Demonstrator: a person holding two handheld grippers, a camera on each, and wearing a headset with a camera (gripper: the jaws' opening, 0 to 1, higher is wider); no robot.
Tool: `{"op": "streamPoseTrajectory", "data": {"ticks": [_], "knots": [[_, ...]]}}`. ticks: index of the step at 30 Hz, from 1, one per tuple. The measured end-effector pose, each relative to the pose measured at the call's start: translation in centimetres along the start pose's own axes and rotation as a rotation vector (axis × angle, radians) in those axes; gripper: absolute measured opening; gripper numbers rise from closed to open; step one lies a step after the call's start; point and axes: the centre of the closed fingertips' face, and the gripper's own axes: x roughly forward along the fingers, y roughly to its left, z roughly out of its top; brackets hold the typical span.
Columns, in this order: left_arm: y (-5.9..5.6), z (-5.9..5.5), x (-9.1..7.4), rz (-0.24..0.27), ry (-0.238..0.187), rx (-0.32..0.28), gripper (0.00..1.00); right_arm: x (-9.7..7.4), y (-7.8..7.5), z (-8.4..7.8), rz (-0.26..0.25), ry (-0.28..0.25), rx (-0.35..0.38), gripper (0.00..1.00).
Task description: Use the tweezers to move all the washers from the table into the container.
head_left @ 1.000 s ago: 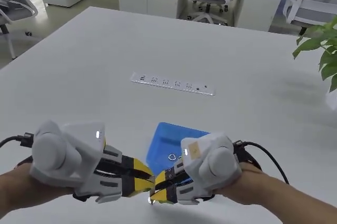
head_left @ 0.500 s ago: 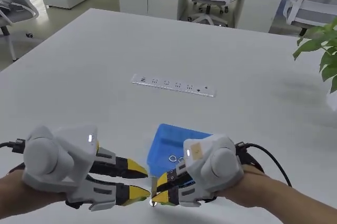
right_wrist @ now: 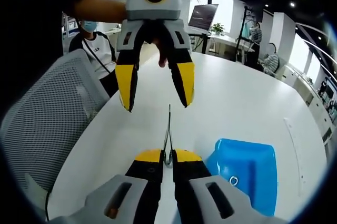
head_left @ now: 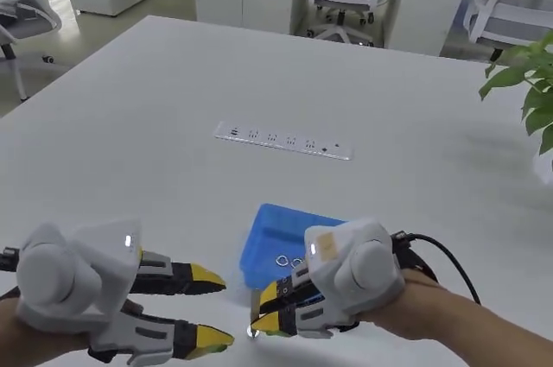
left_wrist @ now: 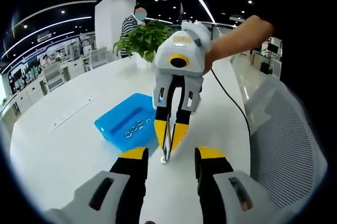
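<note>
Holding the tweezers: the right gripper (right_wrist: 168, 156) has its jaws drawn narrow and clamped on the thin metal tweezers (right_wrist: 168, 129), which stick out forward between its yellow tips.
Tweezers tip: in the left gripper view the tweezers point down from the right gripper and meet the white worktop (head_left: 389, 125) just beside the near corner of the container. What lies at the tip is too small to tell.
Left gripper (head_left: 216, 308): the jaws are spread wide with nothing between them. It faces the right gripper head-on, near the tweezers but apart from them.
Container (head_left: 276, 220): a shallow blue tray sitting flat on the worktop. In the head view it is just behind the right gripper, which covers its near edge.
Washers (left_wrist: 134, 127): small metal rings lying in a short row on the container floor, seen best in the left gripper view. The head view shows two of them just beside the right gripper's body.
Power strip (head_left: 282, 141): a white strip lying flat on the worktop, well apart from the container on its far side.
Plant (head_left: 527, 82): green leaves at the right edge of the worktop.
Chair (right_wrist: 47, 124): its grey mesh back stands beside the near edge of the worktop.
</note>
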Motion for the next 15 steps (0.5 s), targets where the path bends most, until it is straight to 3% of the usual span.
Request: {"op": "streamPoseTrajectory", "data": {"ticks": [2, 6, 15], "knots": [[0.1, -0.3, 0.0, 0.01, 0.002, -0.02, 0.54, -0.3, -0.1, 0.2, -0.002, -0.005, 0.0, 0.08], [0.2, -0.4, -0.2, 0.026, -0.006, -0.034, 0.65, -0.8, -0.2, 0.5, -0.006, -0.008, -0.004, 0.08], [0.6, -0.8, -0.4, 0.051, -0.022, -0.077, 0.82, -2.1, -0.7, 1.2, -0.024, -0.017, -0.008, 0.08]]}}
